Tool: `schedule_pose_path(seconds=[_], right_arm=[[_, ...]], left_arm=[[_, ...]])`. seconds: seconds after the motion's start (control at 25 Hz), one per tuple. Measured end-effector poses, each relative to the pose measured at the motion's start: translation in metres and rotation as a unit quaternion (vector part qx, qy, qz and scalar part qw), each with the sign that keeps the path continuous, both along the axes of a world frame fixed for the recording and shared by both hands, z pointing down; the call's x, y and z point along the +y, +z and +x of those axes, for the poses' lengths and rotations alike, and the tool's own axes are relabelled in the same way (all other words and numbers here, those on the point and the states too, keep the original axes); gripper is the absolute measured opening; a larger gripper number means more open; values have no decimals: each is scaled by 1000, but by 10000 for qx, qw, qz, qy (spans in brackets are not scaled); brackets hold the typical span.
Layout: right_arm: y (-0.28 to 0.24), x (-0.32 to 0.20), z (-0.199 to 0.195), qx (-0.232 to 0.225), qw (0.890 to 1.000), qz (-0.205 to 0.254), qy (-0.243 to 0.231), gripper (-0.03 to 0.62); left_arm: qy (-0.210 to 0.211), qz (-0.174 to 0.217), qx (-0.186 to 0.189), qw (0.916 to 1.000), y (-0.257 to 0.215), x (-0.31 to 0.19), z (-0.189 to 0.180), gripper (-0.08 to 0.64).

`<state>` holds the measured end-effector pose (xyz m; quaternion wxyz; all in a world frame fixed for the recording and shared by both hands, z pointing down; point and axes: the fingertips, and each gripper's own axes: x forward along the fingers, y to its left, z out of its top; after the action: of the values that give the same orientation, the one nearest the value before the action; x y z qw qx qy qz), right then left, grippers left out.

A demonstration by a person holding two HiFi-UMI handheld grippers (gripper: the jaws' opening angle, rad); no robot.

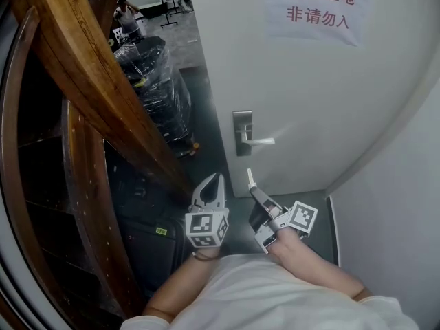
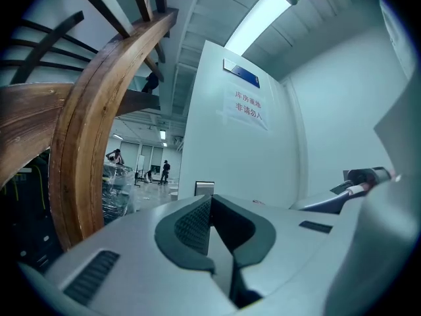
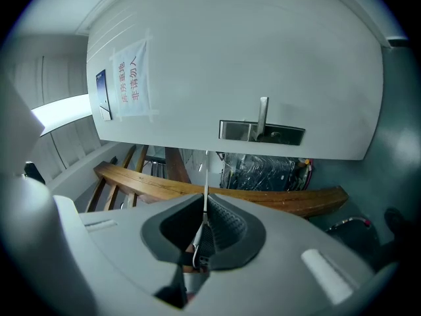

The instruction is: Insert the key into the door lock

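A white door (image 1: 302, 81) carries a steel lock plate (image 1: 242, 130) with a lever handle (image 1: 261, 141). My right gripper (image 1: 252, 190) is shut on a thin silver key (image 1: 249, 177), whose blade points at the door a short way below the plate. In the right gripper view the key (image 3: 205, 186) sticks out from the shut gripper (image 3: 205, 210), with the lock plate (image 3: 262, 132) and handle (image 3: 263, 110) ahead, apart from it. Beside it on the left, my left gripper (image 1: 216, 177) is shut and empty. Seen from the left gripper (image 2: 210, 201), the plate (image 2: 204, 187) is small and far.
A curved wooden stair rail (image 1: 89, 74) crosses the left side. Behind it stand a black plastic-wrapped stack (image 1: 155, 88) and a dark case (image 1: 148, 243). A paper sign (image 1: 317, 7) hangs on the door. A white wall (image 1: 405, 177) closes in on the right. People (image 2: 164, 170) stand far off.
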<state>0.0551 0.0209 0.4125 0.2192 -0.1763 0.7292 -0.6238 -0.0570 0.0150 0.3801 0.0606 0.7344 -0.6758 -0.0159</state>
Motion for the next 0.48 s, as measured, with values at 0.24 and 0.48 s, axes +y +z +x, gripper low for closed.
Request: schedule_pose_path(seconds=[0.24,0.48], right_arm=[[7,-21,-21,104,9995,-20,300,22],[19,-41,-46,160,9966,-195,783,22]], left_arm=[[260,-12,-60,9996,-1,-27,-36,6],[751,-33,-61,9972,-1,-57,-60,6]])
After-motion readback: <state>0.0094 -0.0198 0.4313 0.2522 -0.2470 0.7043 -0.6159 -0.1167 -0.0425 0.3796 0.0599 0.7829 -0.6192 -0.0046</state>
